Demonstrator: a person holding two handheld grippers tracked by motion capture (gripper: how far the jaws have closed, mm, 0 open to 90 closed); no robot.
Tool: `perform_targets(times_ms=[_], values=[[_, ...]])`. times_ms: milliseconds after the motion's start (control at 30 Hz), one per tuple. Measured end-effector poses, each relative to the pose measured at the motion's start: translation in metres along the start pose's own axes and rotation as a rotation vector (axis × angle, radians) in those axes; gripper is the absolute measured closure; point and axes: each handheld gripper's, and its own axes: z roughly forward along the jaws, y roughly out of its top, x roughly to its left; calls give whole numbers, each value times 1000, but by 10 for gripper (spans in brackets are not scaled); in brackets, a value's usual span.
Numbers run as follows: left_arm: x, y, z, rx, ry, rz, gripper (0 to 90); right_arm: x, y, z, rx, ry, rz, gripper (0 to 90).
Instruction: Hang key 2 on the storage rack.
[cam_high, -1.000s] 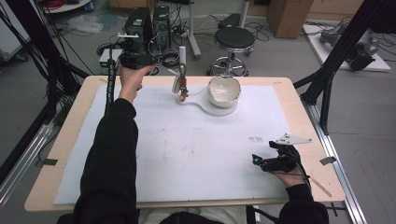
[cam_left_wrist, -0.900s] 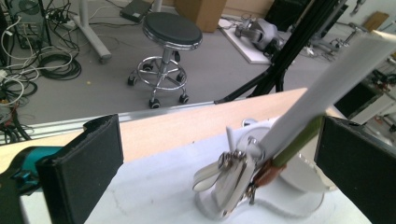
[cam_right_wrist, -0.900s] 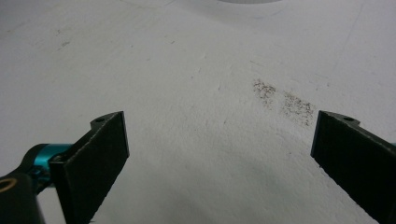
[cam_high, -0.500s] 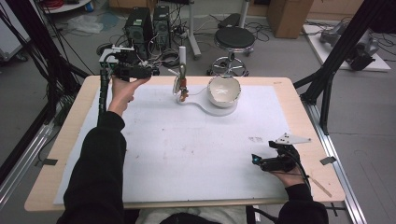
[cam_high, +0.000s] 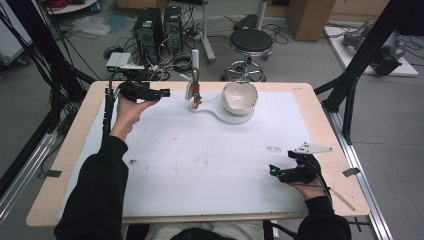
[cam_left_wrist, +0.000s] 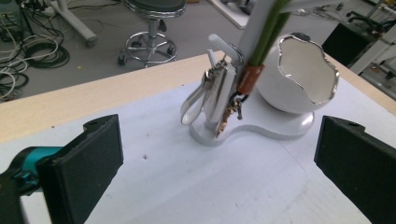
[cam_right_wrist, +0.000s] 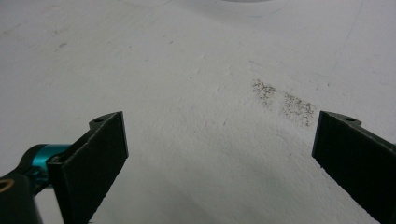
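- White stand (cam_high: 220, 111) sits at the far middle of the table (cam_high: 320, 110): a flat base with an upright post at its left end and a cracked-egg-shaped white bowl (cam_high: 240, 97) at its right end.
- Key bunch (cam_left_wrist: 219, 95) hangs against the post, metal keys and a silver loop dangling down to the base; a brown tag (cam_left_wrist: 247, 78) on green straps sits just beside them.
- My left gripper (cam_high: 159, 93) is held up over the far left part of the table, pointed toward the stand. Jaws stand wide apart, nothing between them. In the left gripper view the keys lie ahead, centred between the jaws but apart from both.
- My right gripper (cam_high: 274, 171) rests low at the near right of the table, well apart from the stand. Jaws wide apart, holding nothing.
- Right gripper view: bare white mat (cam_right_wrist: 196, 93) under the jaws, with a patch of dark specks (cam_right_wrist: 282, 100) nearer the right-hand jaw.
- Grey three-cornered plate (cam_high: 311, 148) rides on top of the right gripper.
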Motion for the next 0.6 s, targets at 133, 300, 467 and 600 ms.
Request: perform_targets(times_ms=[133,300,467,600], values=[[-2,-12,-16,-9,-2,7,17,-1,0,0,3,-2,1,19],[1,-29,-33,2,-27,-4,17,0,0,0,5,-10,7,5],[10,-43,-48,-8,-27,-31,17,1,0,2,11,-12,4,4],[17,-54,-57,-5,-33,-48,17,1,0,3,15,-10,3,4]])
